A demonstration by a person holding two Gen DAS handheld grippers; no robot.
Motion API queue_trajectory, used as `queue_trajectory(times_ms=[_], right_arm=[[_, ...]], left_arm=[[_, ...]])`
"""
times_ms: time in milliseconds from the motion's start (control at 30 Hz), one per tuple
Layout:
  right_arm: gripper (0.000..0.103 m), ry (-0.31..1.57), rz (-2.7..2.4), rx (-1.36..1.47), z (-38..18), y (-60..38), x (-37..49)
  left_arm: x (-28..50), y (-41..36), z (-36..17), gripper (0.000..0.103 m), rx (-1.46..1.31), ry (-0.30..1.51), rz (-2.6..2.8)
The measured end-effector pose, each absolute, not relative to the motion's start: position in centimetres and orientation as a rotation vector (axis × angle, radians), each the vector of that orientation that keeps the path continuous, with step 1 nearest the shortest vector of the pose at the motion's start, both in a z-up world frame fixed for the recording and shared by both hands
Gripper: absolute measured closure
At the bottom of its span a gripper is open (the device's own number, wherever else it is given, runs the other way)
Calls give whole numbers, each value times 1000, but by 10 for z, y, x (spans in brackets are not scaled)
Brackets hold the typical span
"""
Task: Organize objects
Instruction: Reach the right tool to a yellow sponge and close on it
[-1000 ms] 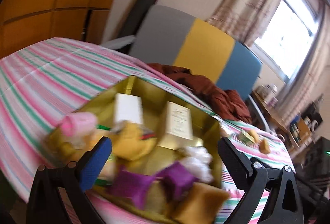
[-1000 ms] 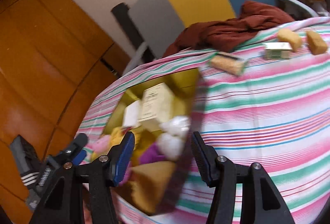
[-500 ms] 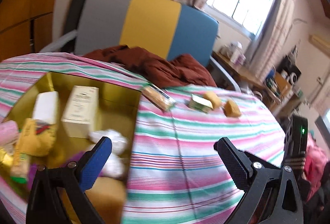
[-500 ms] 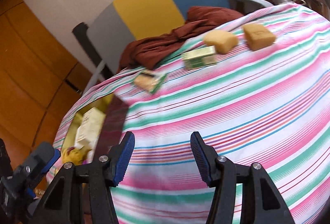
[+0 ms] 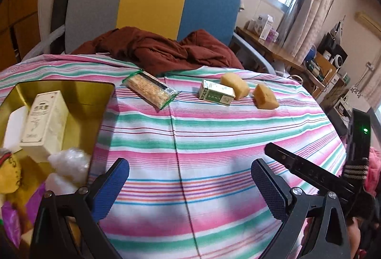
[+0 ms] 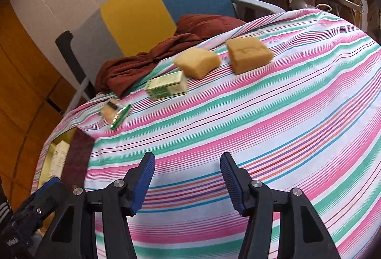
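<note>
Claws empty: I see my left claw [image 5: 190, 184] wide and right claw [image 6: 187, 181] narrower above the striped table [image 5: 214, 139], near two sponges [image 6: 197, 62].

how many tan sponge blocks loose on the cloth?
2. One sponge sits beside the green box; the other sponge lies apart, to its right. More may be hidden in the gold tin.

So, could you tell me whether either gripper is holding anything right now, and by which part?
Nothing is held. The left gripper and the right gripper both stand open, with only the pink, green and white striped tablecloth visible between their blue pads.
</note>
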State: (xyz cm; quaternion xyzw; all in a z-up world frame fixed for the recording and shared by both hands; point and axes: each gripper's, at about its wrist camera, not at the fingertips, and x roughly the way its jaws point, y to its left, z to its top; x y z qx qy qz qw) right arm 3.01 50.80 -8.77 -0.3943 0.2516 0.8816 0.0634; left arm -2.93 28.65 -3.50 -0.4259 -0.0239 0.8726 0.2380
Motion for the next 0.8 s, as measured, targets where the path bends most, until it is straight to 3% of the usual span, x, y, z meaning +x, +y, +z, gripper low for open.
queue_trajectory(times_ms=[467, 533, 600, 800], right_arm=[[41, 607, 2604, -1170, -99, 556, 12], [27, 601, 2605, -1158, -98, 565, 8], [20, 600, 2611, -1150, -96, 575, 3], [20, 588, 2599, -1130, -92, 610, -30]], left_arm=[[-75, 329, -63, 0, -1271, -29, 2370], [-80, 337, -65, 0, -1276, 7, 2363], [-84, 342, -68, 0, -1284, 26, 2345], [-96, 342, -64, 0, -1282, -17, 2347]])
